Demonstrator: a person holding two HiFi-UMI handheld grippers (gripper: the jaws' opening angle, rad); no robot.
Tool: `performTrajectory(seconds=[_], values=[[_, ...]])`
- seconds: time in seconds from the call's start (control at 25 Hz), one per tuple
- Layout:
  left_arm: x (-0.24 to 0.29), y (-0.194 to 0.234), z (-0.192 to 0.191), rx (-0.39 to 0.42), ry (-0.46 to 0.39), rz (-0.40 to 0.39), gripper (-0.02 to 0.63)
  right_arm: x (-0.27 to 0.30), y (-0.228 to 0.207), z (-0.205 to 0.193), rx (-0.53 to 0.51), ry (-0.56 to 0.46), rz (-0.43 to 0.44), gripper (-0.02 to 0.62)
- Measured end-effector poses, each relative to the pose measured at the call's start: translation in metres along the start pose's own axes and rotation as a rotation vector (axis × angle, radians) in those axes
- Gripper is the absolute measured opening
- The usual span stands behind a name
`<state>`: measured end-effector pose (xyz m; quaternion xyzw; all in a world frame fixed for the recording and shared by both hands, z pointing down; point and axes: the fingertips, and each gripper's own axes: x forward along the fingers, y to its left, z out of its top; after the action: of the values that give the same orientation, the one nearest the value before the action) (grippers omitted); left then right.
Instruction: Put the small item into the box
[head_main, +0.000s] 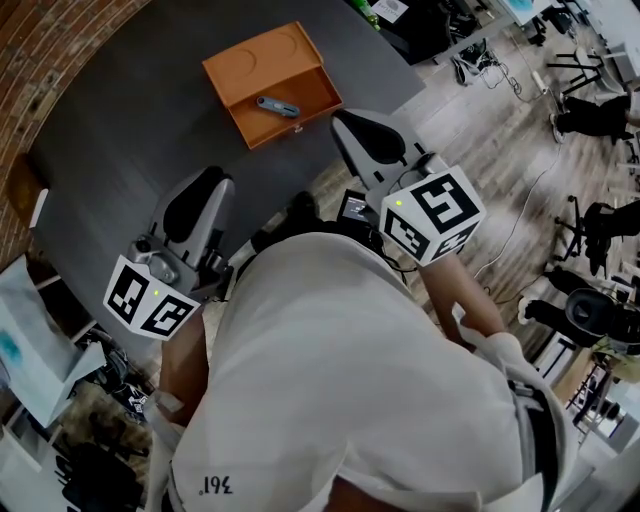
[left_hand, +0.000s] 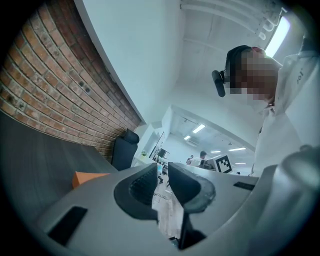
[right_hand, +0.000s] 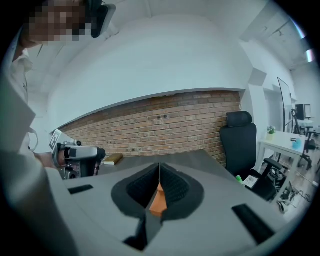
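An open orange box (head_main: 250, 65) lies on the dark grey table (head_main: 120, 130), far side. A small grey-blue item (head_main: 277, 105) rests inside its nearer half. My right gripper (head_main: 345, 122) hangs just right of the box's near corner; in the right gripper view (right_hand: 159, 167) its pads meet with nothing between them, and a sliver of orange box (right_hand: 158, 202) shows below. My left gripper (head_main: 208, 182) hovers well short of the box, over the table's near edge. A narrow empty gap separates its pads in the left gripper view (left_hand: 163, 167), with a corner of the box (left_hand: 89, 177) at left.
A brick wall (right_hand: 165, 125) backs the table. A brown block (right_hand: 113, 159) lies on the table's far-left side. A black office chair (right_hand: 240, 142) stands at the table's end. Wood floor with chairs and cables (head_main: 560, 120) spreads to the right.
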<state>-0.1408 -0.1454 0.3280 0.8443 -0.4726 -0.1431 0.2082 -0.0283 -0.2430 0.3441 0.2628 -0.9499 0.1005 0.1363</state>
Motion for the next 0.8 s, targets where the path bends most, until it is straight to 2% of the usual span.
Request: performTrajectory(seconds=[0.8], values=[[0.001, -0.003, -0.004, 0.015, 0.01, 0.005, 0.072, -0.003, -0.014, 0.002, -0.007, -0.012, -0.035, 0.012]])
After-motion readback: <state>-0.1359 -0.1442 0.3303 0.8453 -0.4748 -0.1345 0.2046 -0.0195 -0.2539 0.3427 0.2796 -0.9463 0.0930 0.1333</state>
